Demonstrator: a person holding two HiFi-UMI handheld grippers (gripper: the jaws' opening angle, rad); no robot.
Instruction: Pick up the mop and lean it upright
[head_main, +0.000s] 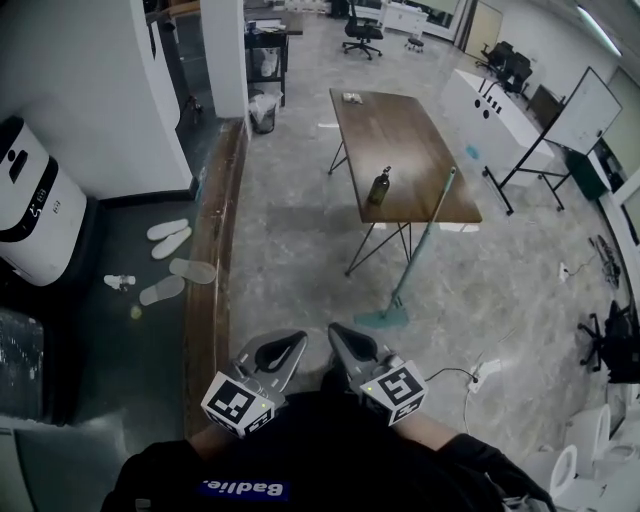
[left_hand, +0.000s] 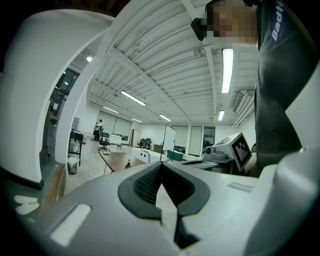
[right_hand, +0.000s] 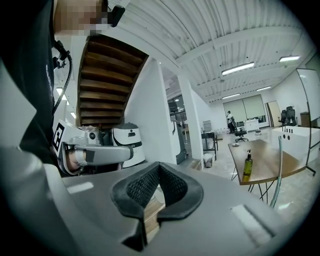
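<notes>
My left gripper and right gripper jaws pressed together, nothing pinched, mop leaning against wooden table well ahead of both jaws

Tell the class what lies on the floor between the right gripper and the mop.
Nothing: the head view shows only bare grey floor between the right gripper and the mop leaning against the table.
</notes>
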